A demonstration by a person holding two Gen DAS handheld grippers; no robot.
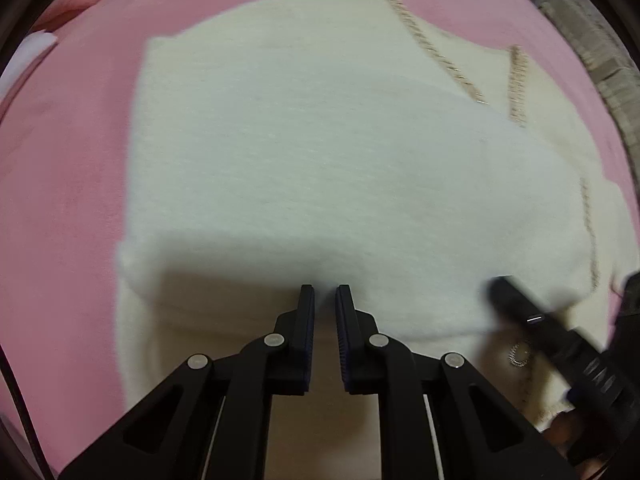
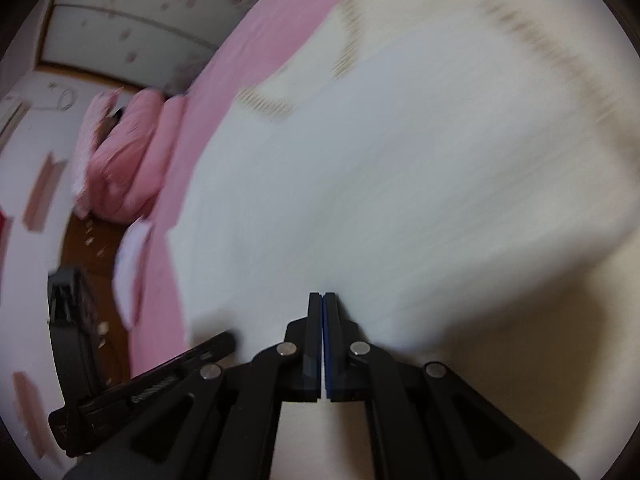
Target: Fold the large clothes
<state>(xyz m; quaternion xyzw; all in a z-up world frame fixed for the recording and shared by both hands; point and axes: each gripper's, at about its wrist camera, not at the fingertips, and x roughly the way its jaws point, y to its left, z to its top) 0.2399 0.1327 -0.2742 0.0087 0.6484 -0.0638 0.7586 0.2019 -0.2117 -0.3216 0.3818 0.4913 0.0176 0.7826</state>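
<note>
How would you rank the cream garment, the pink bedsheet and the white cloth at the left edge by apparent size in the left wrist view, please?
1. cream garment
2. pink bedsheet, though partly covered
3. white cloth, mostly cut off

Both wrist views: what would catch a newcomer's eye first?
A big cream garment with tan stitched trim fills both views, spread on a pink sheet. The left gripper and right gripper both sit at its near edge, side by side. A pink bundle lies far left.
</note>
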